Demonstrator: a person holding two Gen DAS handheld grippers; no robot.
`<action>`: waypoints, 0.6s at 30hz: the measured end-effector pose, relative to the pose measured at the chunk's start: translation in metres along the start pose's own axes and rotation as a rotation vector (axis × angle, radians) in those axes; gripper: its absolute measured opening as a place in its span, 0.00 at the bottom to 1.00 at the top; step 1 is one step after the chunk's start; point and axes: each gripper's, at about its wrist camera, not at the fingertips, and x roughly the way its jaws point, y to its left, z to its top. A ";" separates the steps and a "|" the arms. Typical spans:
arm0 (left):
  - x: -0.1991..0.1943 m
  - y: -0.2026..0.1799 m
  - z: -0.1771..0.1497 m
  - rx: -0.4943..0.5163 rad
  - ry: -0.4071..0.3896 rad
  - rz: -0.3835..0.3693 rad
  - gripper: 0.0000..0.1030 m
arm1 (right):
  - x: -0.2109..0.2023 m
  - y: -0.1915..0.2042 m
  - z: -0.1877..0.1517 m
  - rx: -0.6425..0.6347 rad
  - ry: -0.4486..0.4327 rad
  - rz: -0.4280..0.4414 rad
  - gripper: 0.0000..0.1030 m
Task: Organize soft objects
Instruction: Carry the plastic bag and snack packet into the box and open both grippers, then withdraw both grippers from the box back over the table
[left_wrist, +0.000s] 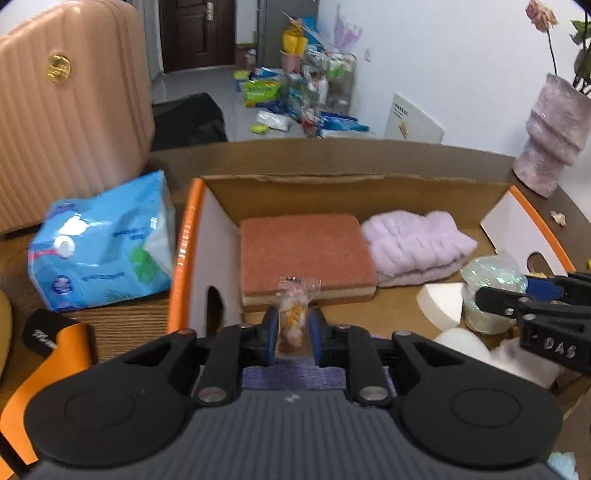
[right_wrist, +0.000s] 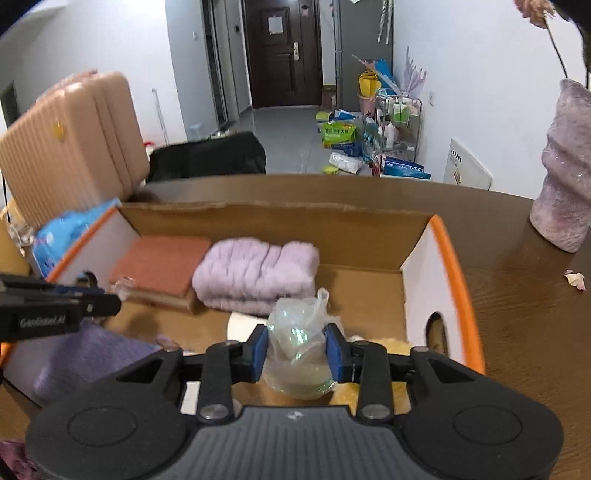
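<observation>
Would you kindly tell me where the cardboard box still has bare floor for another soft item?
Bare floor lies right of the purple towel, up to the box's right wall, and in a strip before the orange sponge. The near side is crowded: white sponges, a purple cloth and something yellow.

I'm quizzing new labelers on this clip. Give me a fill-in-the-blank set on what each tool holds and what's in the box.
1. The left tool grips a small wrapped ____.
2. The right tool grips a clear plastic ____.
3. In the box, the lilac towel lies beside a flat ____ pad.

Missing: snack; bag; orange
</observation>
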 end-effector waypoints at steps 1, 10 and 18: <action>0.000 -0.001 0.000 0.006 0.003 0.003 0.21 | 0.000 0.003 -0.001 -0.012 -0.005 -0.009 0.39; -0.054 0.000 0.005 0.013 -0.084 0.025 0.42 | -0.059 0.000 0.024 -0.042 -0.082 -0.030 0.70; -0.161 0.009 -0.019 0.013 -0.249 0.035 0.51 | -0.175 -0.005 0.020 -0.044 -0.223 -0.039 0.70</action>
